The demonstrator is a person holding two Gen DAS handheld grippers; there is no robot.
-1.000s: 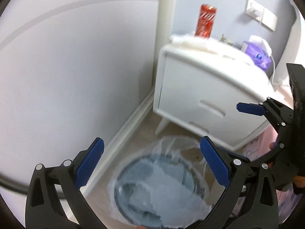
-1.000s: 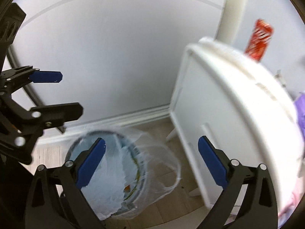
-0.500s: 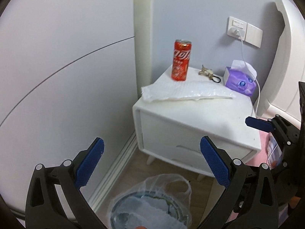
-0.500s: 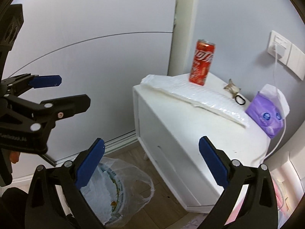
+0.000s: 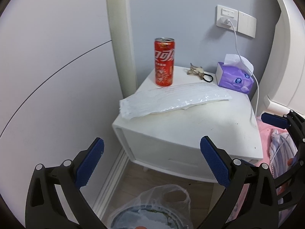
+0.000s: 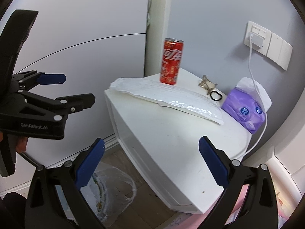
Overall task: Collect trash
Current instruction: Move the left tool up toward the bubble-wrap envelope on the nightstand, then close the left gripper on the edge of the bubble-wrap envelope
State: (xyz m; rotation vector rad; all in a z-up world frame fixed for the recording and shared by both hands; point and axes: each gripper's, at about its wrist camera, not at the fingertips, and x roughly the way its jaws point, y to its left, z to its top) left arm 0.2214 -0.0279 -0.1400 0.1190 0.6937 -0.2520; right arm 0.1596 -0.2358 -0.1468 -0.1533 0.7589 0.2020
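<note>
We are lifting both grippers, left gripper (image 5: 151, 161) and right gripper (image 6: 151, 161) (jaws apart, empty), from the bin (image 5: 150, 215) toward the red can (image 5: 164, 62), likely our next trash.

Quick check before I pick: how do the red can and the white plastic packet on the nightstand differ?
The red can stands upright at the back of the nightstand; the white plastic packet lies flat in front of it, one end overhanging the edge. The can looks rigid, the packet thin and limp. Both are untouched, with both tongs open and clear of them.
</note>
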